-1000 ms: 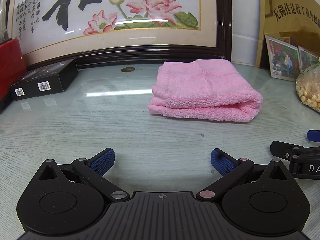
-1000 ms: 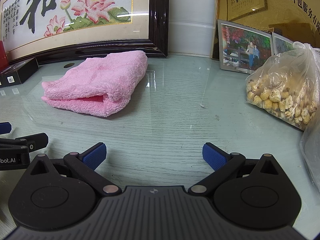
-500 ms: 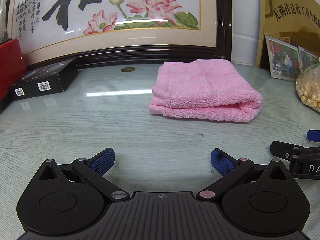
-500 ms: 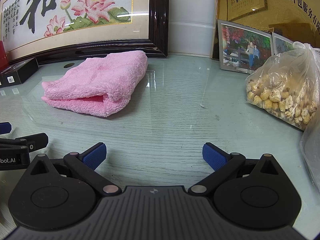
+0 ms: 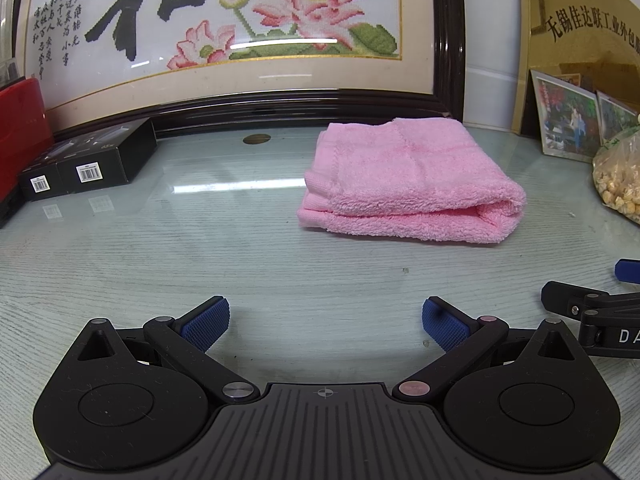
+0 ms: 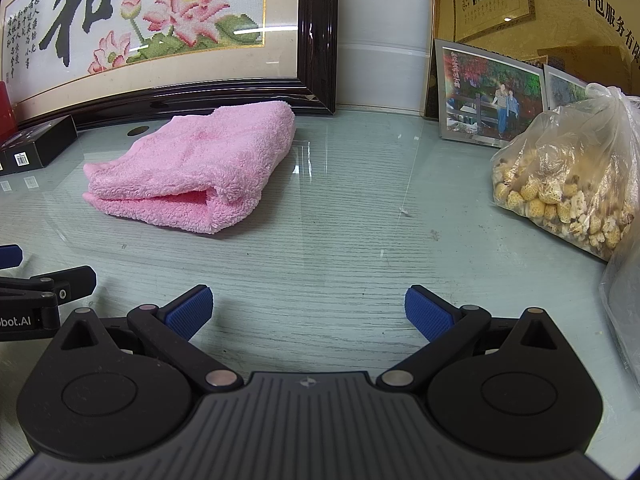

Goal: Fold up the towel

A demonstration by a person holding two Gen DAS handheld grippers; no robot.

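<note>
A pink towel lies folded in a thick square on the glass table top, its rounded fold facing me. It also shows in the right wrist view, left of centre. My left gripper is open and empty, low over the table, well short of the towel. My right gripper is open and empty, also short of the towel and to its right. Each gripper's side shows at the edge of the other's view.
A large framed embroidery leans against the back wall. Black boxes and a red case stand at the left. Framed photos and a plastic bag of snacks stand at the right.
</note>
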